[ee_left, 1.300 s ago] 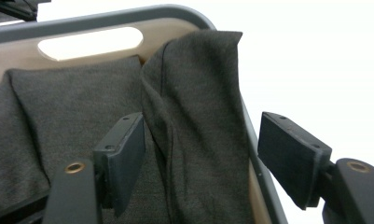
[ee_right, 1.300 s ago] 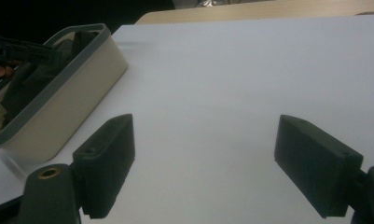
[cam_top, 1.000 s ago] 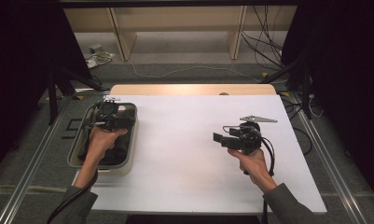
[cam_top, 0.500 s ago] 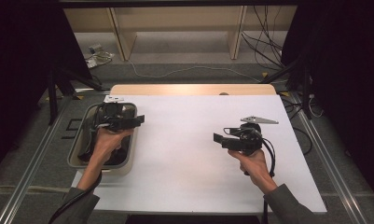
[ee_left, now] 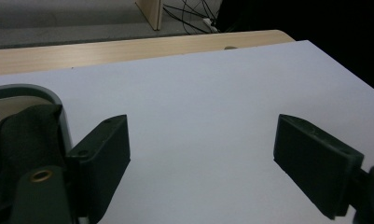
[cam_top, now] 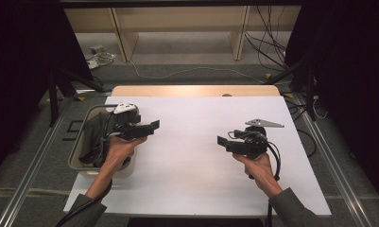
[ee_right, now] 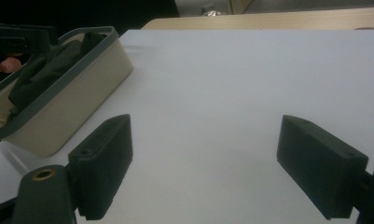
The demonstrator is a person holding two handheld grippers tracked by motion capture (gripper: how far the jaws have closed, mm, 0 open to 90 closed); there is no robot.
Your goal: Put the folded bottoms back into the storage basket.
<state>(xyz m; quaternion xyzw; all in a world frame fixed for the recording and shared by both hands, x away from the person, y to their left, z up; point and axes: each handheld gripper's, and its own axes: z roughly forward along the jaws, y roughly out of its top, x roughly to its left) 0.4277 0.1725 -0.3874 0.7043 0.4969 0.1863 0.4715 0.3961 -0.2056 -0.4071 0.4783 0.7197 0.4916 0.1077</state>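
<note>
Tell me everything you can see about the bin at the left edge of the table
The bin is a rounded rectangular tub with beige walls and a grey rim, plastic by the look of it. It sits upright at the white table's left edge, partly overhanging it. Crumpled dark cloth fills it. The left gripper hangs over its right side, jaws open and empty, not touching it.
</note>
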